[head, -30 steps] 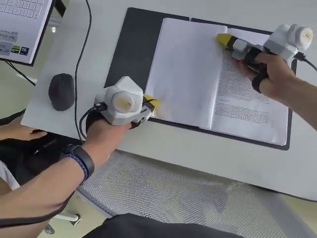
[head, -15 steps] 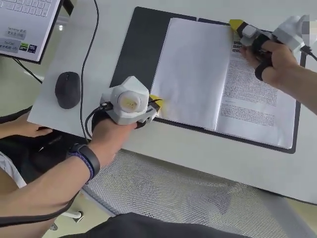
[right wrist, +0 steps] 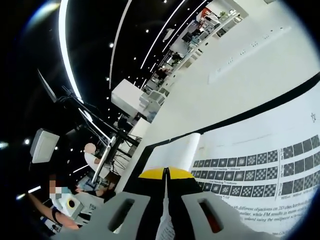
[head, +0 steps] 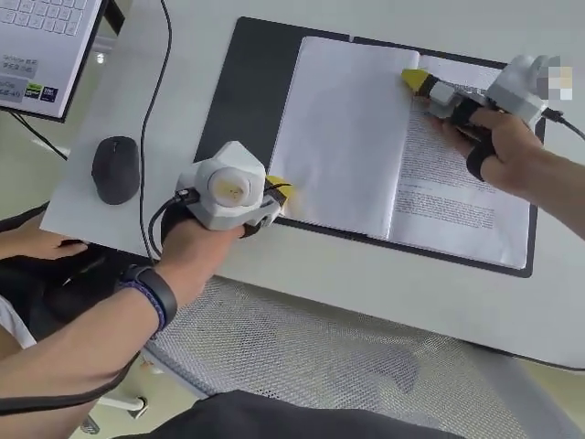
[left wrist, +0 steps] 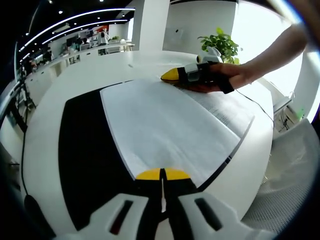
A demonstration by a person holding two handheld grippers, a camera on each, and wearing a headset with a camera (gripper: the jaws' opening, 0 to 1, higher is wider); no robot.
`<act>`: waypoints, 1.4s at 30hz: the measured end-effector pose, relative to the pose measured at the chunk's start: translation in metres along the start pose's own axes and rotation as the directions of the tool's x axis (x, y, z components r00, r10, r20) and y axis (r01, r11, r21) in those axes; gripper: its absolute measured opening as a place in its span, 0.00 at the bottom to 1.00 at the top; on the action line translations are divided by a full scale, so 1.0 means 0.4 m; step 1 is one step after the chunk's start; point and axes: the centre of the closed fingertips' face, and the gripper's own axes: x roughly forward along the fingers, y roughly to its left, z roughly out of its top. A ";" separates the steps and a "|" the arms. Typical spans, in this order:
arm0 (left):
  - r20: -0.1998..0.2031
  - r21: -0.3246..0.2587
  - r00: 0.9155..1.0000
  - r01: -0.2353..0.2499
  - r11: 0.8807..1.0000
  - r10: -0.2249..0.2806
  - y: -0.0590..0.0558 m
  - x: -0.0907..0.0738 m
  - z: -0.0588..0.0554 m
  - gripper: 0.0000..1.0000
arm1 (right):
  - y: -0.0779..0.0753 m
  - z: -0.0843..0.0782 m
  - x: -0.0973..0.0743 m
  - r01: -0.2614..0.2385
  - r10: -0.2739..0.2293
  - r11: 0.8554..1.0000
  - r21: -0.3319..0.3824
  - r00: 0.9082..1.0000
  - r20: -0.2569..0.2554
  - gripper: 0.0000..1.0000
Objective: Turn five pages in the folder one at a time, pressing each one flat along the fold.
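A black folder (head: 247, 82) lies open on the white table. Its left page (head: 343, 128) is blank white and lies flat; the right page (head: 457, 174) carries printed text. My left gripper (head: 279, 189) is shut, its yellow tips resting on the near left corner of the blank page (left wrist: 160, 125). In its own view the left gripper (left wrist: 162, 174) shows its jaws closed together. My right gripper (head: 416, 80) is shut, its tip down at the top of the fold. The right gripper (right wrist: 166, 173) touches the printed page (right wrist: 250, 165) beside rows of checker squares. The right gripper (left wrist: 172, 75) also shows across the page.
A laptop (head: 37, 46) stands at the far left, with a dark mouse (head: 114, 169) and a black cable (head: 160, 91) between it and the folder. A mesh chair seat (head: 320, 357) lies below the table's near edge. Another hand (head: 37, 242) rests at the left.
The right gripper slid up the fold toward the folder's top edge, then came back down to near where it began. The left gripper has stayed on the page corner.
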 end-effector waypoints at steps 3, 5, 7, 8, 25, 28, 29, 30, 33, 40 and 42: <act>-0.001 0.002 1.000 0.001 1.000 -0.001 0.000 0.001 0.000 0.00 | -0.019 -0.002 -0.003 -0.021 0.021 1.000 -0.009 1.000 -0.020 0.00; -0.001 0.003 1.000 0.002 1.000 -0.002 0.001 0.002 0.000 0.00 | -0.016 -0.020 -0.015 -0.031 0.031 0.999 -0.010 0.999 -0.031 0.00; -0.001 0.001 1.000 0.001 1.000 -0.001 0.002 0.004 -0.001 0.00 | 0.002 -0.049 -0.030 -0.049 0.048 0.999 -0.017 0.998 -0.046 0.00; -0.001 0.000 1.000 0.001 1.000 -0.001 0.002 0.004 -0.001 0.00 | 0.007 -0.057 -0.034 -0.055 0.054 0.998 -0.017 0.997 -0.053 0.00; 0.001 0.002 1.000 0.002 1.000 -0.002 0.004 0.012 -0.003 0.00 | 0.183 -0.310 -0.172 -0.177 0.165 0.983 -0.039 0.963 -0.213 0.00; 0.002 0.001 1.000 0.001 1.000 -0.001 0.003 0.013 -0.003 0.00 | 0.204 -0.342 -0.191 -0.190 0.175 0.981 -0.041 0.955 -0.241 0.00; 0.003 0.000 1.000 0.001 1.000 -0.001 0.003 0.013 -0.003 0.00 | 0.208 -0.350 -0.195 -0.192 0.176 0.981 -0.041 0.954 -0.243 0.00; 0.004 -0.001 1.000 0.001 1.000 -0.001 0.003 0.013 -0.003 0.00 | 0.216 -0.362 -0.203 -0.199 0.183 0.979 -0.038 0.949 -0.255 0.00; 0.006 -0.004 1.000 0.000 1.000 0.000 0.003 0.012 -0.003 0.00 | 0.228 -0.383 -0.215 -0.208 0.188 0.977 -0.046 0.944 -0.272 0.00; 0.008 -0.002 1.000 0.000 1.000 0.000 0.003 0.011 -0.003 0.00 | 0.234 -0.400 -0.227 -0.205 0.185 0.978 -0.045 0.943 -0.277 0.00; 0.008 0.000 1.000 0.000 1.000 0.000 0.003 0.010 -0.003 0.00 | 0.234 -0.400 -0.227 -0.203 0.183 0.978 -0.047 0.943 -0.277 0.00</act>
